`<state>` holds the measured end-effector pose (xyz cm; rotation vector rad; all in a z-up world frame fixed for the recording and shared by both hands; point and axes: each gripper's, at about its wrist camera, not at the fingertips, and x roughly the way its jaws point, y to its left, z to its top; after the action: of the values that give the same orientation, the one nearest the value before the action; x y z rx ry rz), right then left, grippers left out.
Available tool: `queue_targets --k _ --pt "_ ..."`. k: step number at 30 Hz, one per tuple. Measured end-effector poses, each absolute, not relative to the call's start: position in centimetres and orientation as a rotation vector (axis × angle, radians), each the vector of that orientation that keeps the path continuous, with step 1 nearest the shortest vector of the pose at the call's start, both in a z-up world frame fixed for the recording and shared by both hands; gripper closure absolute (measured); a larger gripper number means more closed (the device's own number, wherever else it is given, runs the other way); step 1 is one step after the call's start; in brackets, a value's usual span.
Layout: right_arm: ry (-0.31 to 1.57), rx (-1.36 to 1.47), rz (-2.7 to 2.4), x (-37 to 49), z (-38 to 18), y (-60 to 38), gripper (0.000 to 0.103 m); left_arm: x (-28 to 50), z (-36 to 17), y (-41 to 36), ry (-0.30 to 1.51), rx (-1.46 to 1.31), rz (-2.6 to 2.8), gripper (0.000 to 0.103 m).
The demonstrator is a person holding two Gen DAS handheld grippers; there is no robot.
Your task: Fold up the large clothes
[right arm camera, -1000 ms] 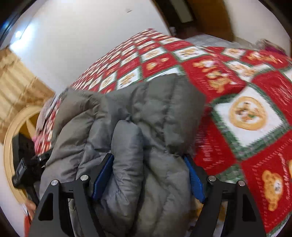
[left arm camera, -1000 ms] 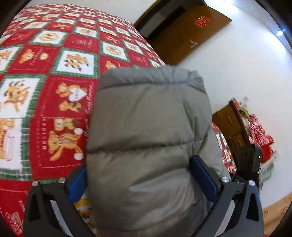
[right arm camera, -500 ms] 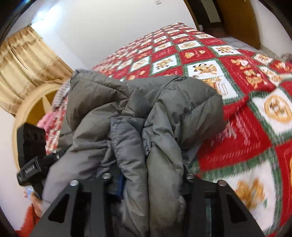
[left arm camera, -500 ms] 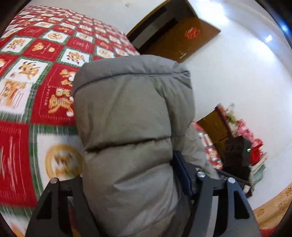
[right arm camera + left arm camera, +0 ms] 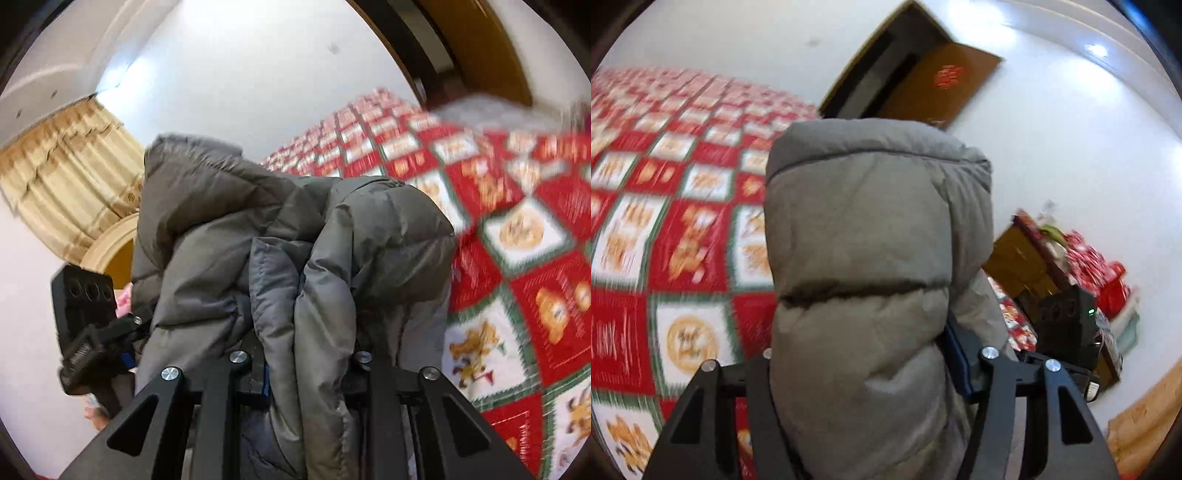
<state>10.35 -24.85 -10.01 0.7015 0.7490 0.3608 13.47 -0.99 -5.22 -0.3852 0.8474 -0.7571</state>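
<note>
Puffer jacket (image 5: 864, 280), grey and quilted, hangs bunched above the red patchwork bed (image 5: 676, 206). My left gripper (image 5: 860, 373) and right gripper (image 5: 301, 365) each have their jaws closing on thick folds. It looks light, soft, springy and slippery; I'd grip along stitched seams.

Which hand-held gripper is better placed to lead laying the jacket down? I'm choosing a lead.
Left, probably. The left hand-held gripper is closing on one smooth panel of the jacket; the right hand-held gripper is closing on bunched folds.
</note>
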Motion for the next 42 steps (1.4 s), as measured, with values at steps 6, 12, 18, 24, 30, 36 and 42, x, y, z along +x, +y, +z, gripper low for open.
queue_targets --k 6,12,18,24,30,36,42 --pt "0.829 0.847 0.588 13.1 -15.1 -20.6 0.080 13.4 -8.5 5.0 0.882 -0.489 -0.612 0.042" --pt "0.881 0.944 0.541 16.3 -18.8 -20.8 0.080 14.6 -11.6 6.8 0.953 -0.539 -0.515 0.041" --pt "0.873 0.697 0.342 13.8 -14.6 -22.1 0.044 14.0 -10.7 5.7 0.949 -0.446 -0.519 0.038" --pt "0.859 0.519 0.215 14.8 -12.6 -22.7 0.016 14.5 -11.4 5.9 0.957 -0.425 -0.518 0.032" --pt "0.946 0.505 0.291 19.4 -15.0 -21.3 0.010 15.0 -12.1 5.8 0.953 -0.378 -0.514 0.024" --pt "0.966 0.439 0.360 18.0 -14.9 -18.0 0.053 14.2 -12.7 6.0 0.941 -0.447 -0.589 0.043" --pt "0.897 0.440 0.344 14.0 -11.0 -17.6 0.073 11.8 -8.1 3.4 0.898 -0.443 -0.662 0.046"
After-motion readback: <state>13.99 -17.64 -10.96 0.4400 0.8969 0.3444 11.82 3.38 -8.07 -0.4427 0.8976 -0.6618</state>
